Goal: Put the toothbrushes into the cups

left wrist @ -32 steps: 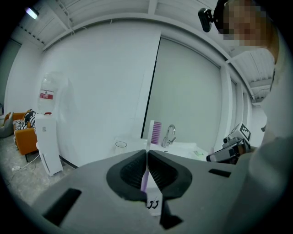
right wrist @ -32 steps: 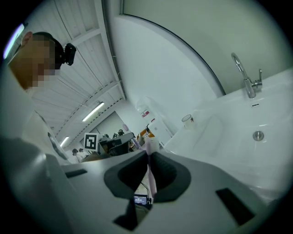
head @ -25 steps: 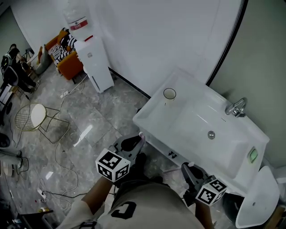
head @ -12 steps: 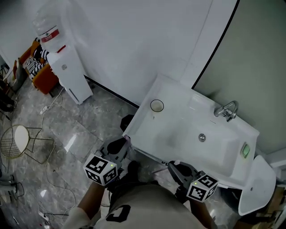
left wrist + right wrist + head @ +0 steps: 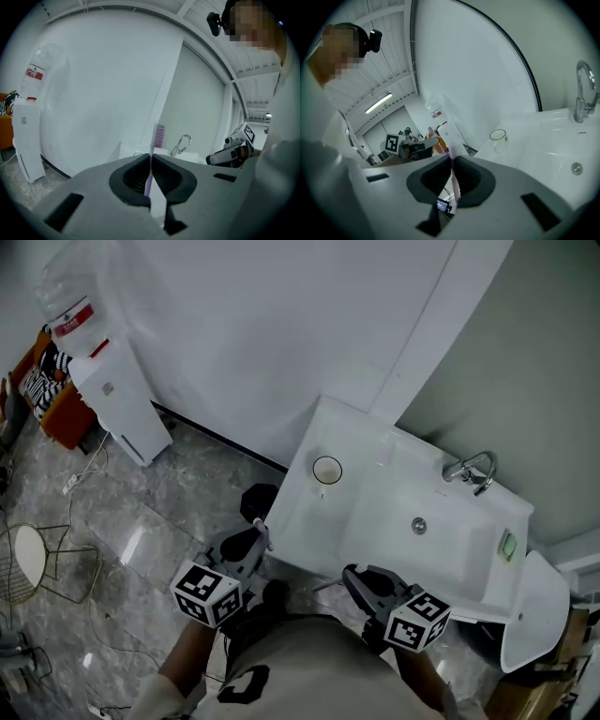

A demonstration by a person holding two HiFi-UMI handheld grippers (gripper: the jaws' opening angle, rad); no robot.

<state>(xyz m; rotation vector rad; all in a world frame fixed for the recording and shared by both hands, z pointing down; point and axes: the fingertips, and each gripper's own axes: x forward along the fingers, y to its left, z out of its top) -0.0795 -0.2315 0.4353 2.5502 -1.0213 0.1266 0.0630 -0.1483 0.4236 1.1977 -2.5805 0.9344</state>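
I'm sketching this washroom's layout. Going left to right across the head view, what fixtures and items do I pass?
water dispenser → glass cup → sink drain → faucet → green object on the basin's rim

Before you stands a white washbasin (image 5: 366, 512) set against the wall, and on its flat left end one clear cup (image 5: 326, 470) sits upright. You have the tap (image 5: 472, 471) on its far edge towards the right, the drain (image 5: 419, 525) in the bowl, and a small green thing (image 5: 507, 545) on the right end. On the grey marble floor (image 5: 159, 512) to your left stand a white water dispenser (image 5: 108, 395) and a wire chair (image 5: 28, 559).
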